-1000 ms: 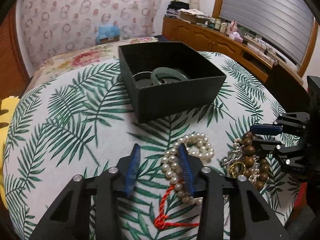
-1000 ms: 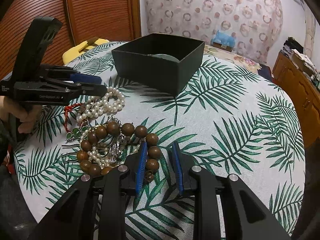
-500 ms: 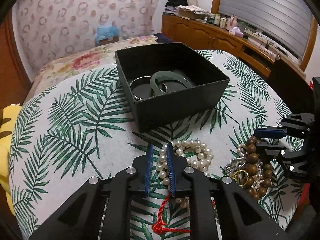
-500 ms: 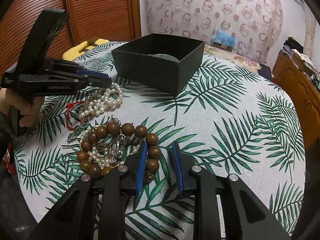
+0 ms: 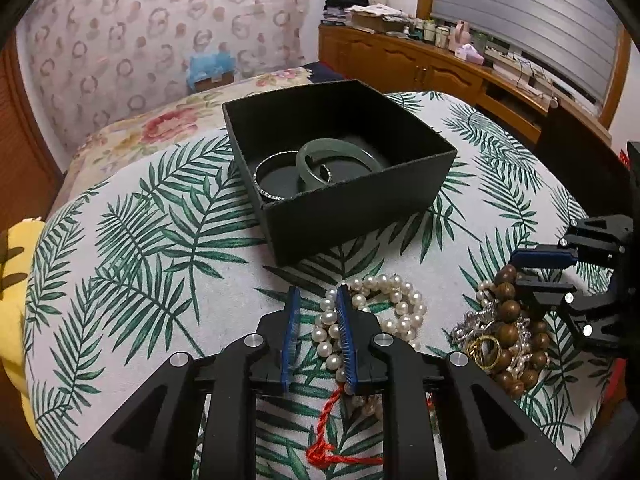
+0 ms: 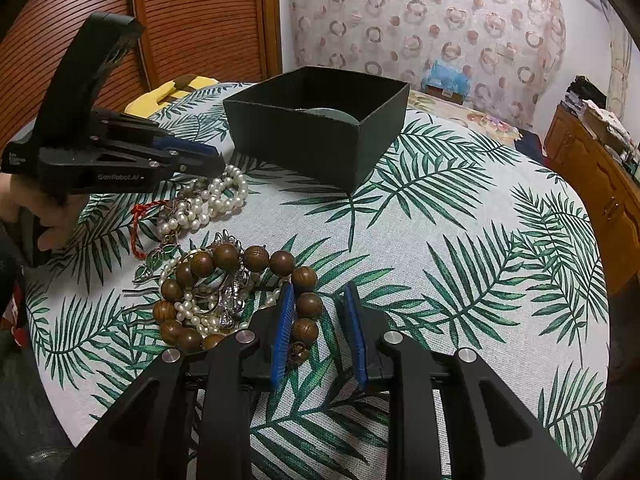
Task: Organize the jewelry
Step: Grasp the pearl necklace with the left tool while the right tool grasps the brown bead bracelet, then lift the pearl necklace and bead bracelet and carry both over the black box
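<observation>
A black open box (image 5: 360, 208) holds a green jade bangle (image 5: 340, 158) and a thin silver bangle (image 5: 266, 178); it also shows in the right wrist view (image 6: 320, 140). My left gripper (image 5: 316, 296) is partly open, its jaws astride a strand of the white pearl bracelet (image 5: 380, 308), just above the cloth. My right gripper (image 6: 318, 292) is open with a bead of the brown wooden bead bracelet (image 6: 256, 260) between its fingers. A tangled pile of silver and gold jewelry (image 6: 216, 300) lies inside the bead ring. A red cord (image 5: 328, 432) trails near my left gripper.
The round table has a palm-leaf cloth (image 6: 460, 240). A bed with floral bedding (image 5: 160, 128) lies behind it. A wooden cabinet (image 5: 420, 68) stands at the right. A yellow object (image 5: 16, 280) sits at the left edge.
My left gripper narrowed from wide open to almost shut, then widened a little. It lifted and moved toward the box. The pearls stayed on the cloth. My right gripper has not moved.
</observation>
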Available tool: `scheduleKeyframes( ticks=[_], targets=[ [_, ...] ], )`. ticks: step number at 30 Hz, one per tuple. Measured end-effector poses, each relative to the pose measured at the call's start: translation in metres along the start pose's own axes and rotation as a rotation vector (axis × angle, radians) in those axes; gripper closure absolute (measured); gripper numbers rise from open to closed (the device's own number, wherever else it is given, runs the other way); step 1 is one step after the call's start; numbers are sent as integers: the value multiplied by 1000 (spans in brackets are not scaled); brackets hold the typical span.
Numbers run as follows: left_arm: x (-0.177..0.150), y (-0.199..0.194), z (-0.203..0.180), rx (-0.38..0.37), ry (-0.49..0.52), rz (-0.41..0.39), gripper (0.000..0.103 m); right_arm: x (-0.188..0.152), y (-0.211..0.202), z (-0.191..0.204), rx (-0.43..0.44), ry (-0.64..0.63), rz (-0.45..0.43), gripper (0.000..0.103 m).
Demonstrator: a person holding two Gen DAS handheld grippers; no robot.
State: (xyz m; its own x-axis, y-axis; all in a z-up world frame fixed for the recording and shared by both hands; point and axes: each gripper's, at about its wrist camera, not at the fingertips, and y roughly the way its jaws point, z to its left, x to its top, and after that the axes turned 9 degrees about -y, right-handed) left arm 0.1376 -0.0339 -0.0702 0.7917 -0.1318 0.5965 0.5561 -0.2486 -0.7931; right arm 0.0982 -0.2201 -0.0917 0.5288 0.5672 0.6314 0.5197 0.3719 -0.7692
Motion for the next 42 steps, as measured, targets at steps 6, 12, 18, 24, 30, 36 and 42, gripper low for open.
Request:
scheduleKeyframes(
  ticks=[6, 12, 18, 24, 30, 36, 42],
  targets=[
    [0, 1, 1, -31, -15, -7, 96, 0, 0, 0, -3, -2, 0, 75],
    [-3, -23, 4, -28, -52, -80, 96, 0, 0, 1, -3, -2, 1, 75],
    [1, -61, -7, -43, -49, -176, 96, 0, 1, 0, -1, 1, 0, 75],
    [9, -88, -14, -52, -39, -246, 96, 1, -1, 1, 11, -11, -6, 88],
    [15, -102, -16, -40, -32, -286, 96, 16, -23, 2, -2, -12, -75, 88],
    [24, -115, -15, -27, -43, -327, 96, 43, -55, 1, -34, -36, -162, 88],
    [33, -125, -14, -24, -40, -357, 96, 64, -72, -2, -58, -51, -213, 88]
  ],
)
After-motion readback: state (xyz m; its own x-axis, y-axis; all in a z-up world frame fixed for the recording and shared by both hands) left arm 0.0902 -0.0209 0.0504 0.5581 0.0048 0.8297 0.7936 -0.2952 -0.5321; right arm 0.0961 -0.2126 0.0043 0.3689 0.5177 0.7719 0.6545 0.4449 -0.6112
